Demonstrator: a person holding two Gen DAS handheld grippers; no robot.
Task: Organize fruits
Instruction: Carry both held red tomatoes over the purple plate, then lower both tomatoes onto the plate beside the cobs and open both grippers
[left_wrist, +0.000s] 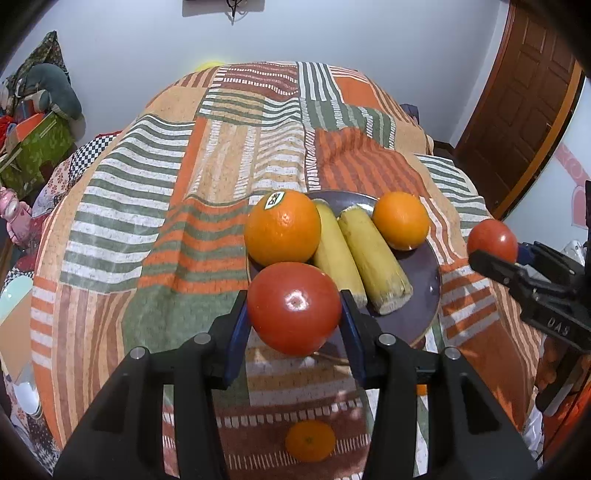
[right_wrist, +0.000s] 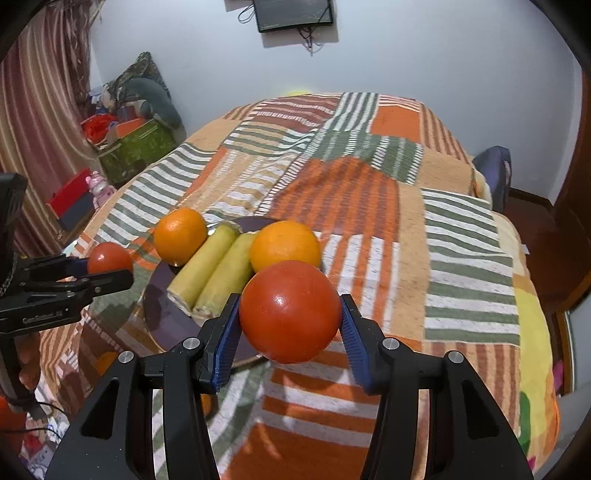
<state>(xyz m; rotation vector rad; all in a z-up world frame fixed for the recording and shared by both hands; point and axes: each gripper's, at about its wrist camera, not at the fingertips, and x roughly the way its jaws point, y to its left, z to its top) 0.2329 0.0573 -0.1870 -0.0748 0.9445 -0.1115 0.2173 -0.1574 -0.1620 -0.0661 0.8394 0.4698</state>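
Note:
A dark purple plate (left_wrist: 424, 273) (right_wrist: 162, 314) on the patterned bedspread holds two oranges (left_wrist: 282, 232) (left_wrist: 400, 220) and two yellow banana pieces (left_wrist: 373, 258) between them. My left gripper (left_wrist: 294, 310) is shut on a red tomato (left_wrist: 294, 308), held over the plate's near left rim. My right gripper (right_wrist: 290, 314) is shut on a second red tomato (right_wrist: 290, 312), held just off the plate's right side; it also shows in the left wrist view (left_wrist: 493, 242). The left gripper and its tomato (right_wrist: 109, 258) show at the left of the right wrist view.
A small orange fruit (left_wrist: 310, 440) lies on the bedspread below my left gripper. The bedspread (right_wrist: 406, 229) stretches away beyond the plate. Boxes and clutter (right_wrist: 136, 144) stand at the far left by the wall. A wooden door (left_wrist: 517, 99) is at the right.

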